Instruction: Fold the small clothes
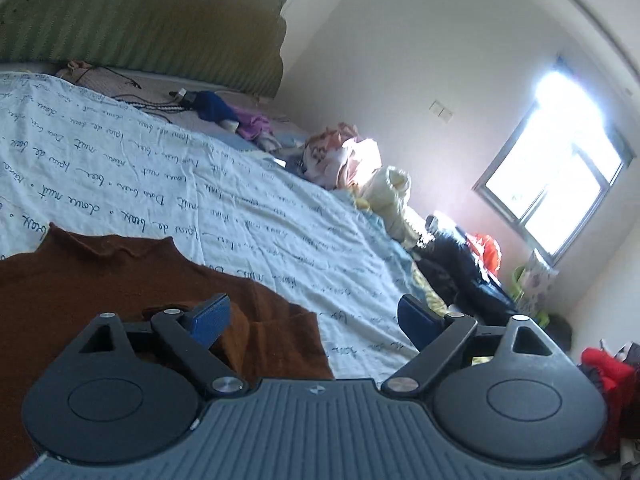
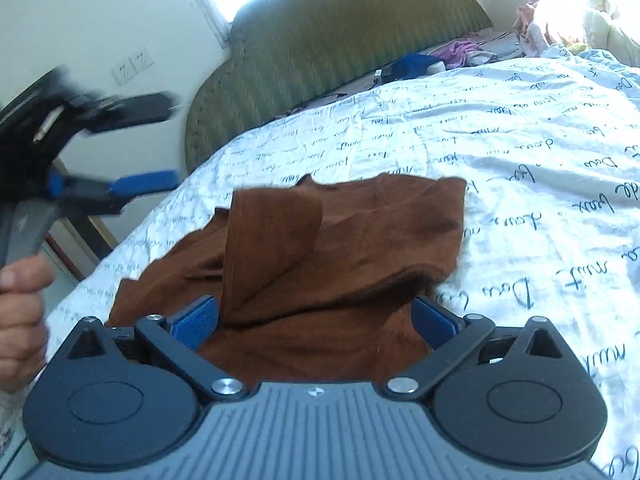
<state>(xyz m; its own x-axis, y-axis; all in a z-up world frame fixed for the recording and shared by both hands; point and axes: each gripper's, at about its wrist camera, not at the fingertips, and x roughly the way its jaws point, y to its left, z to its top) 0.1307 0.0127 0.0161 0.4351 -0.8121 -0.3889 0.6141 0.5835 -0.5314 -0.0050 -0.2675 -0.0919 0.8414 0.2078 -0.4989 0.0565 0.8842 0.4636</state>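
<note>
The bed (image 2: 500,128) fills most of what I see, covered by a white sheet (image 1: 160,184) printed with lines of dark handwriting, and backed by a green ribbed headboard (image 2: 340,36). Along its far edge in my left wrist view sits a heap of loose clothes (image 1: 352,160), with a bright window (image 1: 560,176) on the wall beyond.

The brown garment (image 2: 360,240) lies crumpled on the sheet near the bed's near edge, one flap of it folded up and over toward the middle.

My right gripper (image 2: 316,320) hangs low over the near part of that garment, its blue pads spread wide with brown cloth lying between them; I see neither pad pressing on the fabric, so I read it as released.

My left gripper (image 1: 316,320) stands wide apart too, nothing between its pads: one blue pad over the garment's edge, the other over bare sheet. From the right wrist view it shows blurred at the left, off the bed's side, gripped by a hand (image 2: 20,304).
</note>
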